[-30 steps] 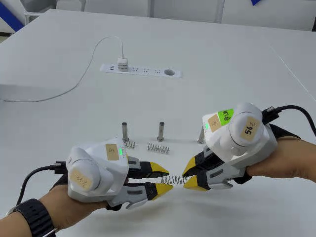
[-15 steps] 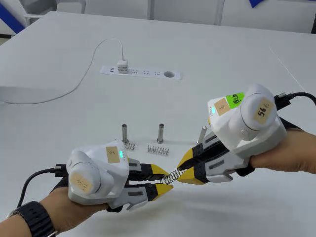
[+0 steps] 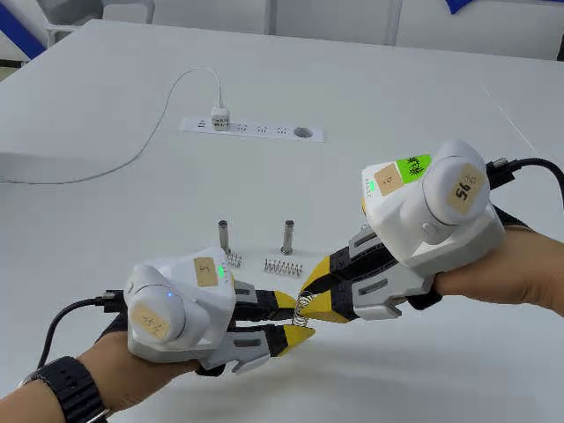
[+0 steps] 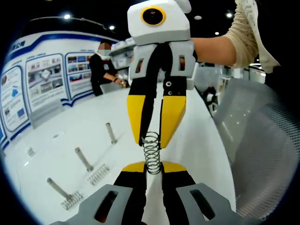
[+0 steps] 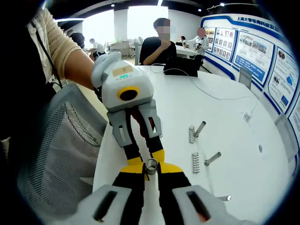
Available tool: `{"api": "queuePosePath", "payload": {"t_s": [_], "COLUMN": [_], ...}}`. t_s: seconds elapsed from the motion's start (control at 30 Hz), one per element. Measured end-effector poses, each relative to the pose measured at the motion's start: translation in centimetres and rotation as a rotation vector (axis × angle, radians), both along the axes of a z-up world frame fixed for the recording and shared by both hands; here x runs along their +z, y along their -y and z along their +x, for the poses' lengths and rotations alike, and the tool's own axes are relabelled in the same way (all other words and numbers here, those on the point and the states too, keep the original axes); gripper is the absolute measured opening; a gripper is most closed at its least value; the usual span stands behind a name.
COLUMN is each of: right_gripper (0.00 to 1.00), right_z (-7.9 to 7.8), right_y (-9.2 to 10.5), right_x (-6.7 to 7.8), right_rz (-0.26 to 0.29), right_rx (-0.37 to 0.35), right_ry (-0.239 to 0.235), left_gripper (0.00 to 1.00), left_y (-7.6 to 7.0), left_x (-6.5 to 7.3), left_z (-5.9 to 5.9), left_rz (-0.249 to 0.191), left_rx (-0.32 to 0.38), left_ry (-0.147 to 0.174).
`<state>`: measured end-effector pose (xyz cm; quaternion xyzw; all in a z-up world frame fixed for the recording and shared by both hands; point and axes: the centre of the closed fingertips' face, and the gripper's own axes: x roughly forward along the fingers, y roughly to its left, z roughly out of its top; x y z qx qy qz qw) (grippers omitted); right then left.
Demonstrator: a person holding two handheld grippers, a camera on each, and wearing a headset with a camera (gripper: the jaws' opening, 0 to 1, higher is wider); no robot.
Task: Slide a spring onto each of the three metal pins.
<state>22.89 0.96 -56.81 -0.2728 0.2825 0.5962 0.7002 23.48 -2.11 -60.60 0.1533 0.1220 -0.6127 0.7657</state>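
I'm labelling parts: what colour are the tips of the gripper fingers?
Yellow, on black fingers; it shows best in the left gripper view.

A wide white table (image 3: 423, 97) carries a long white power strip (image 3: 264, 129), whose thin white cable (image 3: 145, 148) trails off to the strip's left. Well on the near side of the strip stand two short grey metal pins, a left pin (image 3: 223, 236) and a right pin (image 3: 287, 235). A small steel coil spring (image 3: 233, 259) lies touching the left pin's foot, and a longer coil spring (image 3: 282, 266) lies just beside the right pin.
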Motion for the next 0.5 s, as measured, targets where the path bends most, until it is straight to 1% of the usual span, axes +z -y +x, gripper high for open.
{"api": "queuePosePath", "payload": {"t_s": [0.17, 0.2, 0.23, 0.3, 0.43, 0.5], "right_gripper": [0.11, 0.11, 0.11, 0.11, 0.11, 0.11], "right_z": [-0.01, 0.02, 0.12, 0.22, 0.43, 0.58], "right_y": [0.26, 0.3, 0.38, 0.47, 0.71, 0.88], "right_x": [-0.1, -0.14, -0.19, -0.27, -0.28, -0.2], "right_rz": [-0.005, -0.007, -0.01, -0.011, -0.013, -0.013], "right_rx": [-0.008, -0.009, -0.011, -0.016, -0.025, -0.031], "right_ry": [-0.01, -0.009, -0.006, -0.008, -0.009, -0.009], "left_gripper": [0.12, 0.13, 0.14, 0.18, 0.22, 0.25], "left_y": [0.03, 0.04, 0.09, 0.14, 0.07, -0.17], "left_x": [-0.04, -0.04, -0.01, 0.1, 0.15, 0.17], "left_z": [0.01, 0.03, 0.0, 0.06, 0.2, 0.4], "left_rz": [-0.001, -0.003, -0.009, -0.019, -0.024, -0.027], "left_rx": [0.001, 0.002, 0.003, 0.008, 0.015, 0.029], "left_ry": [0.002, 0.0, -0.011, -0.021, -0.024, -0.029]}}
